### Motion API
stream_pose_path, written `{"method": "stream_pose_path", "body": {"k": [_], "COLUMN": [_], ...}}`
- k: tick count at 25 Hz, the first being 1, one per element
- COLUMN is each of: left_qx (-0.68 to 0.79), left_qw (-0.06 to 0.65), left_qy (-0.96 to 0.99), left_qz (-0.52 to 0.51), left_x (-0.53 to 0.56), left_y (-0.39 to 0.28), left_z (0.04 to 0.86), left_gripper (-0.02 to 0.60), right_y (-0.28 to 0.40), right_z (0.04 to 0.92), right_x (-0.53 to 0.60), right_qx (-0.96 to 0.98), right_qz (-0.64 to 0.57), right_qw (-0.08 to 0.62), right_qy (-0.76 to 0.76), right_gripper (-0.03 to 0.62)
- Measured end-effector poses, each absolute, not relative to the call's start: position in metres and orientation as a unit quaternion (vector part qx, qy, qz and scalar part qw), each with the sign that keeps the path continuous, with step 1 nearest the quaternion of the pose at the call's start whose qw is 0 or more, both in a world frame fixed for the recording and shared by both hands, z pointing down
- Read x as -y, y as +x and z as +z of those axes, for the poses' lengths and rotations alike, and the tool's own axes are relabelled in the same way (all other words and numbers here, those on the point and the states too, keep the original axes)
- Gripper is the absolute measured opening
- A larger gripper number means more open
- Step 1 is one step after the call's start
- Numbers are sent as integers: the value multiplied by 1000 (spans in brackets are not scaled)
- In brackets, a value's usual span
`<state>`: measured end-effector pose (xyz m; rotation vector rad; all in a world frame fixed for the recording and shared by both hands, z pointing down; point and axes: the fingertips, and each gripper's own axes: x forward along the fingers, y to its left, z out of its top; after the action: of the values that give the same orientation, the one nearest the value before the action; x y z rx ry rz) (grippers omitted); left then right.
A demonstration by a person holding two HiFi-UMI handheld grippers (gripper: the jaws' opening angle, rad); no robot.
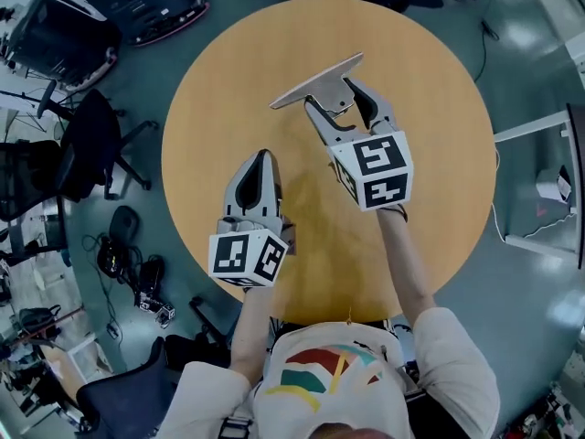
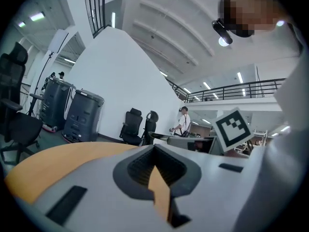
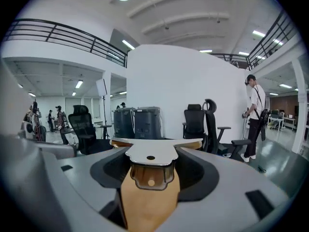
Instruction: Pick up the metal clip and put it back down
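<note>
The metal clip [image 1: 315, 82] is a shiny piece with a wide flat plate and a narrower handle, and it lies over the far half of the round wooden table [image 1: 430, 154]. My right gripper [image 1: 336, 110] is shut on the handle, one jaw on each side. In the right gripper view the clip [image 3: 150, 152] fills the gap between the jaws of the right gripper [image 3: 150, 170], plate level. Whether the clip touches the table I cannot tell. My left gripper [image 1: 262, 159] rests low over the table nearer the person, shut and holding nothing. In its own view the left gripper [image 2: 154, 150] shows its tips meeting.
Black office chairs [image 1: 87, 149] and dark equipment cases [image 1: 110, 7] stand on the floor left of the table, with cables [image 1: 128, 263] nearby. A white frame [image 1: 539, 181] stands at the right. A person in white [image 3: 253, 112] stands far off.
</note>
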<state>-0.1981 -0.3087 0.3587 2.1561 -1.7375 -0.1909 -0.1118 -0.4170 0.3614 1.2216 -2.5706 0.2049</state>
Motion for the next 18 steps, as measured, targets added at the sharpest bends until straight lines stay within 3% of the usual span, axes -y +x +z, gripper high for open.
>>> {"method": "stream_pose_path", "body": {"k": [5, 11, 18], "left_qx": [603, 585, 569], "left_qw": [160, 136, 116], "left_qy": [777, 792, 802], "left_qz": [-86, -110, -143], "left_x": [255, 197, 149], "left_y": [-185, -177, -155], "left_z": [318, 277, 251], "left_gripper": [43, 43, 43], "right_y": [-91, -80, -41], "right_z": [301, 273, 264], "right_x": [327, 220, 158], "right_qx": [894, 901, 888], "right_qz": [43, 117, 106], "right_qw": [97, 23, 15], "right_qy": [436, 417, 447], "right_gripper": [299, 299, 299]}}
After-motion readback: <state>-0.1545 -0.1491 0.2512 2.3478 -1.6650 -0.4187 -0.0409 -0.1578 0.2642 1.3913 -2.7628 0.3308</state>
